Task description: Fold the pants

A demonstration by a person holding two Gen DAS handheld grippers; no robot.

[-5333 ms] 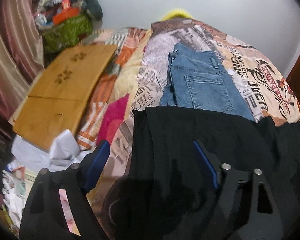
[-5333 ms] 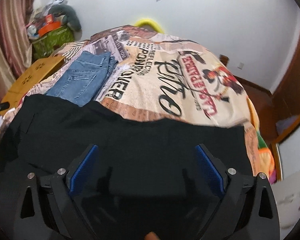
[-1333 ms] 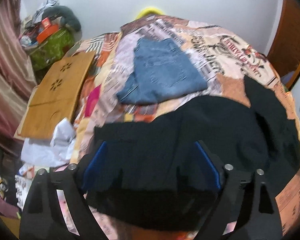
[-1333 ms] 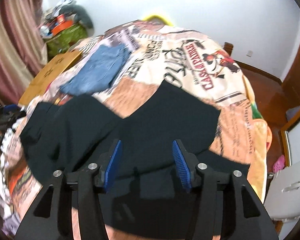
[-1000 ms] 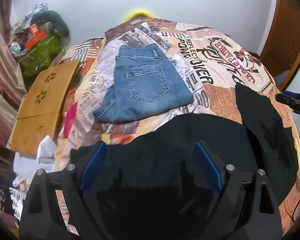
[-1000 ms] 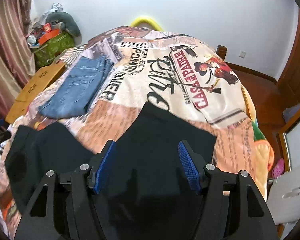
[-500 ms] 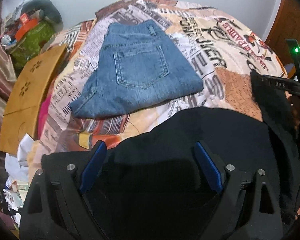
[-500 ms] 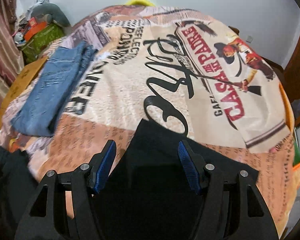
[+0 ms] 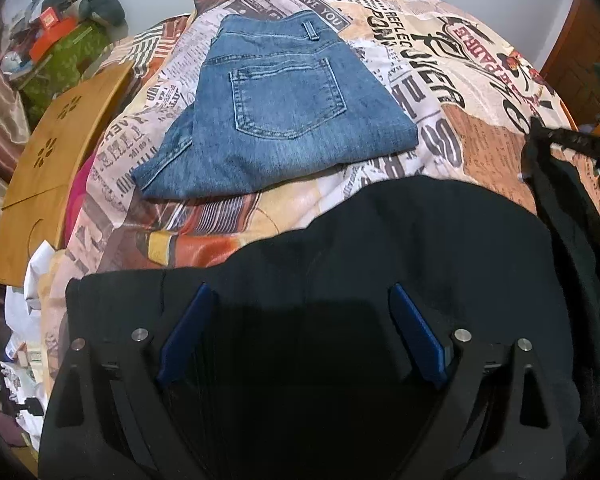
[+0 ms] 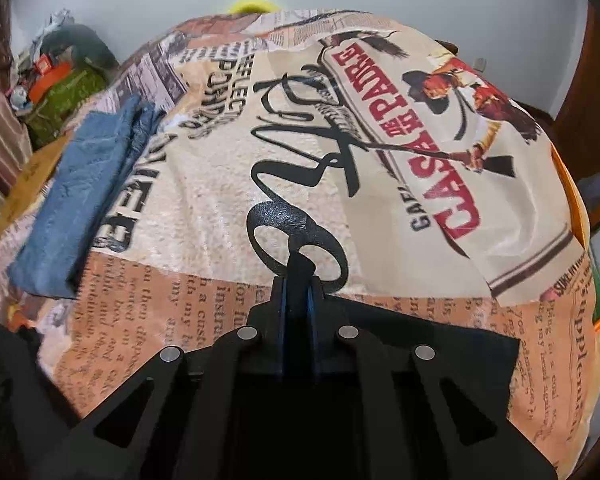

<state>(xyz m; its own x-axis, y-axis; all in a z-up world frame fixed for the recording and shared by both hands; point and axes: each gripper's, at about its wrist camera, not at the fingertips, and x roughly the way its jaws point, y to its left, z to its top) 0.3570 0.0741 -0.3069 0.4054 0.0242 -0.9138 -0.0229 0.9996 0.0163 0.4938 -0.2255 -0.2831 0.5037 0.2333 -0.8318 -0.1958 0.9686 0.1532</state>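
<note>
- We count two garments on the printed bedspread (image 9: 440,92): one folded blue denim pair (image 9: 284,108), one black fabric pants (image 9: 400,248).
- Left gripper (image 9: 300,334): jaws wide apart, empty.
- Right gripper (image 10: 298,300): jaws pinched on black pants' edge.

Left gripper (image 9: 300,312) fingers spread wide; right gripper (image 10: 298,280) fingers pinched together

right gripper (image 10: 299,296): jaws wide apart half a second ago, now closed on a corner of the black pants (image 10: 440,344).
black pants corner: raised off the bedspread (image 10: 228,208) between the pads.
left gripper (image 9: 300,320): closer over the pants.
</note>
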